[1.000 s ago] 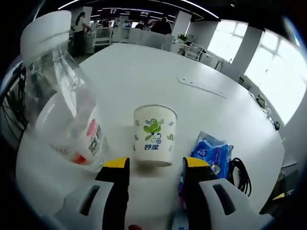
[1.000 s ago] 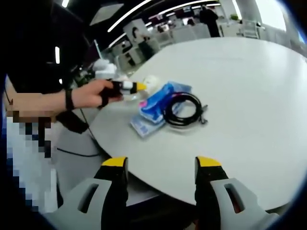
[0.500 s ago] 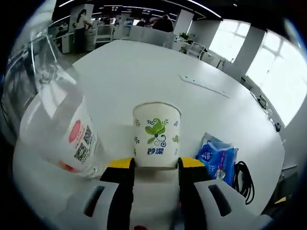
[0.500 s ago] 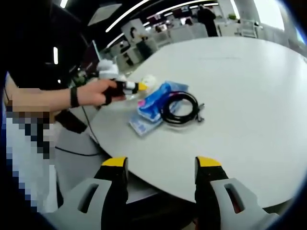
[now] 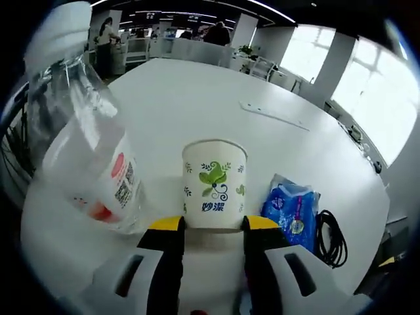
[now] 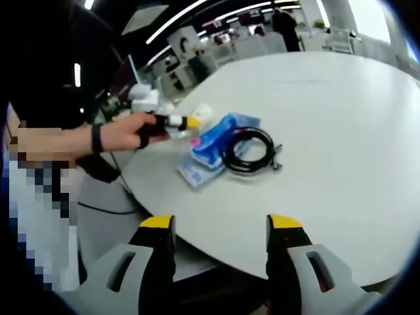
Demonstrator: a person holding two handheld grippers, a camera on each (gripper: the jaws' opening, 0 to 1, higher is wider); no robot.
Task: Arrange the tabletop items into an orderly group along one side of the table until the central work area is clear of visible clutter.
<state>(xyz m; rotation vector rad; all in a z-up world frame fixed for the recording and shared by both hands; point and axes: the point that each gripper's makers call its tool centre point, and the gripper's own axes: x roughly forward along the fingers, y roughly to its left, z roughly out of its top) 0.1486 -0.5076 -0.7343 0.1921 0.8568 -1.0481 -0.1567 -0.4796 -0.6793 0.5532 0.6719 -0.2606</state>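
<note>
Paper cup [image 5: 214, 186], upright near the white table's [image 5: 197, 98] edge, sits between the left gripper's [image 5: 212, 226] jaws, which touch its base. Clear bottle [image 5: 85, 147] leans just beside it; blue tissue pack [image 5: 290, 207] and black cable [image 5: 331, 237] lie opposite. Right gripper [image 6: 221, 226] hovers spread wide, holding nothing.

One paper cup [image 5: 214, 186] on the counter [image 5: 197, 105], one clear plastic bottle [image 5: 84, 147] beside it. One blue tissue pack [image 5: 291, 207], one coiled black cable [image 5: 330, 236]. From the right gripper view, a second, flatter blue packet [image 6: 195, 172] counts too: two blue packets in all.
</note>
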